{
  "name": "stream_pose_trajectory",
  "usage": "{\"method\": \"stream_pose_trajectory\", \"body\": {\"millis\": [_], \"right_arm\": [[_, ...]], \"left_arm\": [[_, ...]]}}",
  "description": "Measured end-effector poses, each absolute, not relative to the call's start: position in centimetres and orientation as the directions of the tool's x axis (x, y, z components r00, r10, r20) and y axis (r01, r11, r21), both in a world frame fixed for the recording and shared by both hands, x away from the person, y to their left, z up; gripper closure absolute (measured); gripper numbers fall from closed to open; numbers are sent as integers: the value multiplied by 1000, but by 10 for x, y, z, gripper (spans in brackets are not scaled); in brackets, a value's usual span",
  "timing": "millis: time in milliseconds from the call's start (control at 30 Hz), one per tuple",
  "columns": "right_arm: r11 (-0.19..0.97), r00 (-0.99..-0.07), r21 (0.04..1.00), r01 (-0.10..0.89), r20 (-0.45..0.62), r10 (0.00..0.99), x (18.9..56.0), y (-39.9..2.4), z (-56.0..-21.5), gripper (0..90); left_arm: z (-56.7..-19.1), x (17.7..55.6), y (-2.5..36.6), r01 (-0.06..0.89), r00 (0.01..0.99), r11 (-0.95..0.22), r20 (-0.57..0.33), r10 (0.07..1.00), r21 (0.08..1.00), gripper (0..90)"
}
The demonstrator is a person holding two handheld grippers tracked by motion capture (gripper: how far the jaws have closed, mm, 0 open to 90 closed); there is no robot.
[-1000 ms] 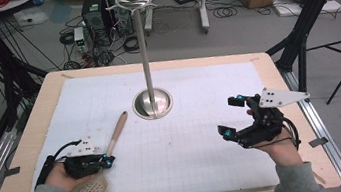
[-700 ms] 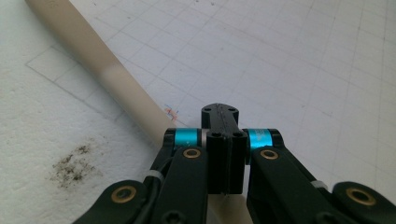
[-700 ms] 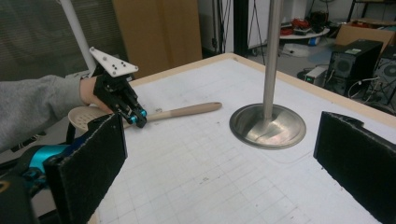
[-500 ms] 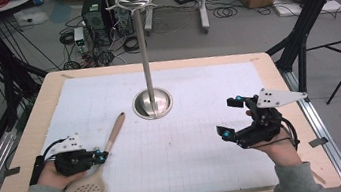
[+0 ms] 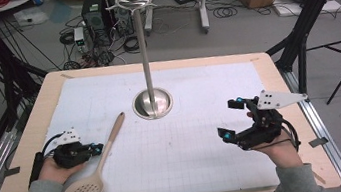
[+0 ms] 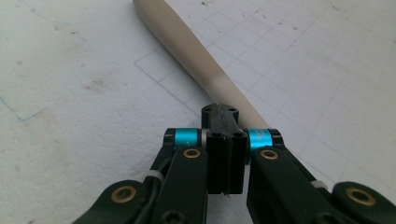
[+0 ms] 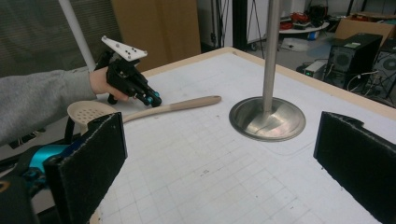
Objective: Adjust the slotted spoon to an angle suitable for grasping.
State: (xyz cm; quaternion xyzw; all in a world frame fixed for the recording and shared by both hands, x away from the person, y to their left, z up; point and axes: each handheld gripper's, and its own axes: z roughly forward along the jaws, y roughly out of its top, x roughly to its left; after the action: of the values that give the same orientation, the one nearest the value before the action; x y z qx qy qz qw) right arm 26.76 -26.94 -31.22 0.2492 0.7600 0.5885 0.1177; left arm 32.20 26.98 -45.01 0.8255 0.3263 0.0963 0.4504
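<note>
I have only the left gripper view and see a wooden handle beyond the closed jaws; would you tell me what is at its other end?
Observer: A round slotted bowl. It is a spoon, lying flat on the mat, with the bowl towards the person.
Operator: Thank you. Where does the handle point?
Observer: Towards the metal stand at the mat's middle.
Operator: And the other hand?
Observer: The right hand-held gripper is open on the mat's right side, with nothing between its jaws.
</note>
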Motion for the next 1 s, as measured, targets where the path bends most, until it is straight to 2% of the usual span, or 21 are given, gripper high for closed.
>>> {"method": "stream_pose_trajectory", "body": {"millis": [133,333,633,900,1000], "right_arm": [[178,-845,953,246,121,521,267,-271,-312,12],[183,-845,950,252,125,519,268,-270,-314,12],[192,-844,947,256,122,523,269,-269,-317,12],[200,-843,944,264,125,524,269,-267,-319,12],[199,-842,945,260,121,525,270,-268,-319,12]], "left_arm": [[-450,326,270,450,770,-367,-146,621,814,896],[-450,330,261,432,795,-420,-117,595,798,896],[-450,332,256,410,816,-441,-106,568,798,896],[-449,329,233,332,881,-489,-80,466,807,896],[-449,328,231,332,883,-489,-84,462,807,896]]}}
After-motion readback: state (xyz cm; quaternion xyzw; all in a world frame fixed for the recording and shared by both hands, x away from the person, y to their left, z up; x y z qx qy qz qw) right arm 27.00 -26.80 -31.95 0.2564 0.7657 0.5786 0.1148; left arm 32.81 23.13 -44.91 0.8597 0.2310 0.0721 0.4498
